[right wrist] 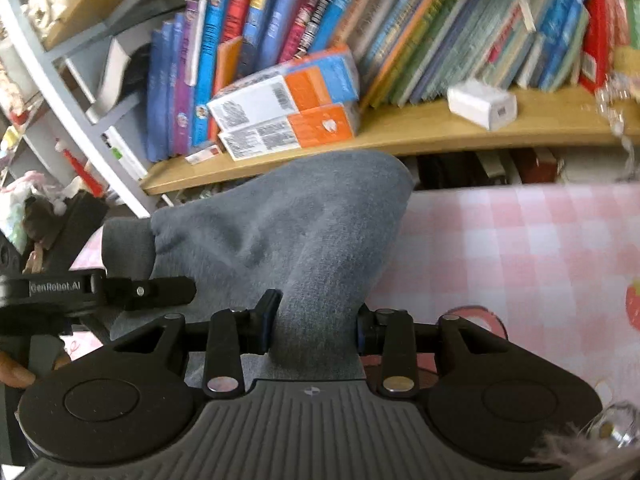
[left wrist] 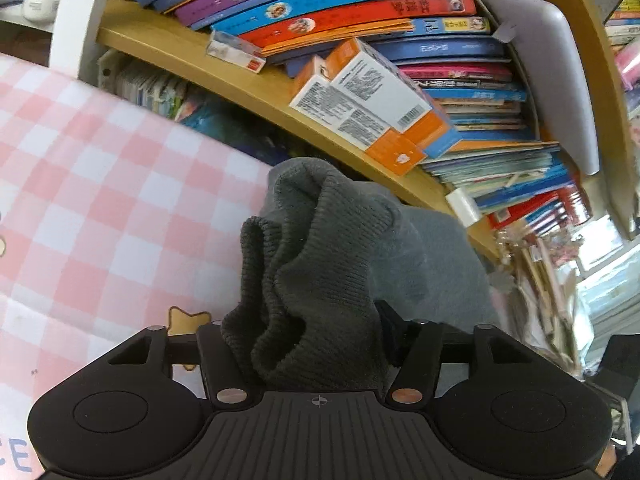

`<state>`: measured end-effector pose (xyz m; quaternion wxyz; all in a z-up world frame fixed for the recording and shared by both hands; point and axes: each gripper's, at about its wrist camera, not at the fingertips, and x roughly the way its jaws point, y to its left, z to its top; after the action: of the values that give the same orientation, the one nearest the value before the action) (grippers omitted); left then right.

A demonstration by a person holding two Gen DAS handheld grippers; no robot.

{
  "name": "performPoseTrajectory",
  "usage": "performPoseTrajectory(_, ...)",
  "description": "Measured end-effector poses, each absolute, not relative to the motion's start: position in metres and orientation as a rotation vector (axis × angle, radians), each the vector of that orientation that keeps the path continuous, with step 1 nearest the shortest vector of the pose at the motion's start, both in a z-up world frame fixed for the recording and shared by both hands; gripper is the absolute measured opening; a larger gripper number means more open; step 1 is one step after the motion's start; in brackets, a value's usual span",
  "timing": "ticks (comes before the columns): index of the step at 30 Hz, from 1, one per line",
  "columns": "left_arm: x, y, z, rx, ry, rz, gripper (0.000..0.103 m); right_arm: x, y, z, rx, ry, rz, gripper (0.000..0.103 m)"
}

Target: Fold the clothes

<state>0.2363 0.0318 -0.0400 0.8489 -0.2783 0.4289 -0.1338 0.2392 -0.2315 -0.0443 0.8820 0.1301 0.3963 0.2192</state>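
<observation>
A grey garment with a darker ribbed knit cuff [left wrist: 316,280] is bunched between the jaws of my left gripper [left wrist: 312,344], which is shut on it and holds it up above the pink checked sheet [left wrist: 100,184]. The lighter fleecy part of the same garment [right wrist: 288,232] rises between the jaws of my right gripper [right wrist: 316,328], which is shut on it. The left gripper also shows at the left of the right wrist view [right wrist: 120,290], beside the cloth. Both sets of fingertips are hidden by the fabric.
A wooden bookshelf [right wrist: 400,128] packed with books stands just behind the bed. Orange and white boxes [right wrist: 288,108] and a small white box [right wrist: 482,106] lie on its ledge. The orange boxes [left wrist: 372,108] also show in the left wrist view.
</observation>
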Motion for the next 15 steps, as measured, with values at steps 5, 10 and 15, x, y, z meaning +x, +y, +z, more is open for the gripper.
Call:
performPoseTrajectory(5, 0.235, 0.032, -0.039, -0.569, 0.888, -0.269, 0.068, 0.238, -0.235, -0.047, 0.294, 0.829, 0.428, 0.04)
performPoseTrajectory(10, 0.232, 0.037, -0.033, -0.545, 0.876, -0.241, 0.074, 0.234, -0.238, -0.044, 0.289, 0.83, 0.388, 0.058)
performPoseTrajectory(15, 0.215, 0.041, -0.024, -0.524, 0.836, -0.22, 0.075, 0.221, -0.247, -0.034, 0.292, 0.809, 0.337, 0.066)
